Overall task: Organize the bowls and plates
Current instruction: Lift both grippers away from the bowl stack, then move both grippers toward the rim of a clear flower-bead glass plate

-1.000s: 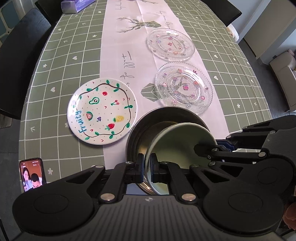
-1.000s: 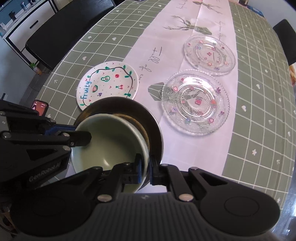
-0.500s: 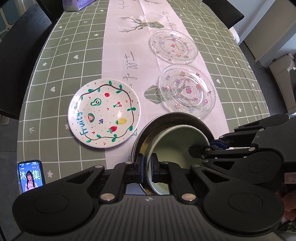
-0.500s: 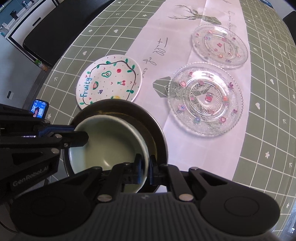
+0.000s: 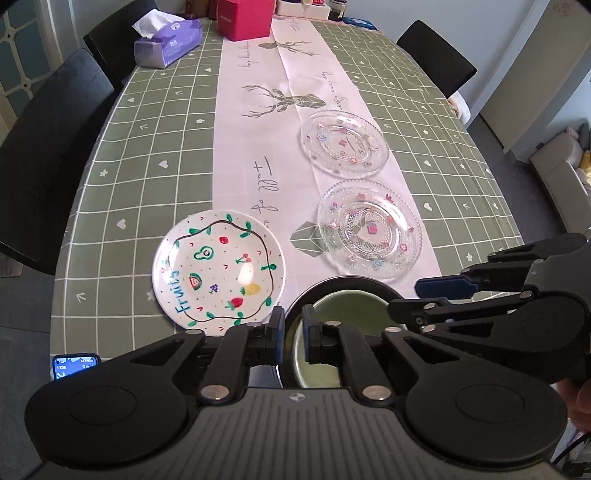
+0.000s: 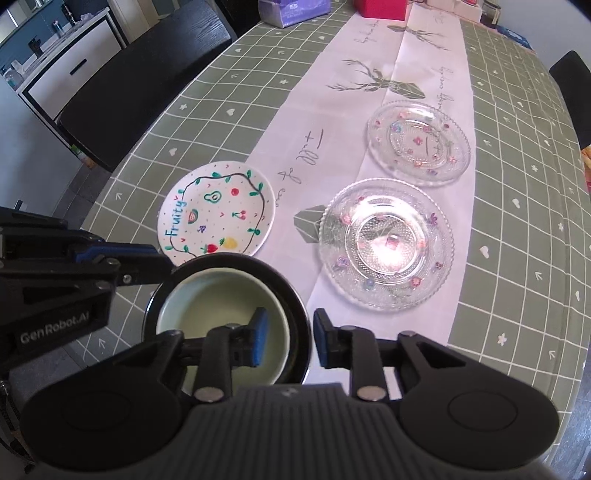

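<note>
A pale green bowl point(image 5: 343, 317) point(image 6: 221, 306) sits nested inside a dark bowl point(image 5: 343, 282) point(image 6: 297, 306) at the table's near edge. My left gripper point(image 5: 293, 332) point(image 6: 162, 257) straddles the bowls' left rims. Its jaws are opening, a narrow gap showing at the pads. My right gripper point(image 6: 290, 332) point(image 5: 404, 297) straddles the right rims. Its jaws are opening too, and the pads stand clearly off both rims. A white "Fruity" plate point(image 5: 218, 273) point(image 6: 218, 210) lies left of the bowls. Two clear glass plates point(image 5: 369, 229) point(image 5: 343, 142) lie beyond on the white runner.
A phone point(image 5: 75, 365) lies by the near left table edge. A purple tissue box point(image 5: 168, 40) and a red box point(image 5: 243, 18) stand at the far end. Dark chairs point(image 5: 48, 147) flank the table. The green checked cloth point(image 5: 147, 147) is bare on the left.
Both grippers let go of the green bowl's rim and rose a little. The bowl, tilted before, now rests level inside the dark bowl.
</note>
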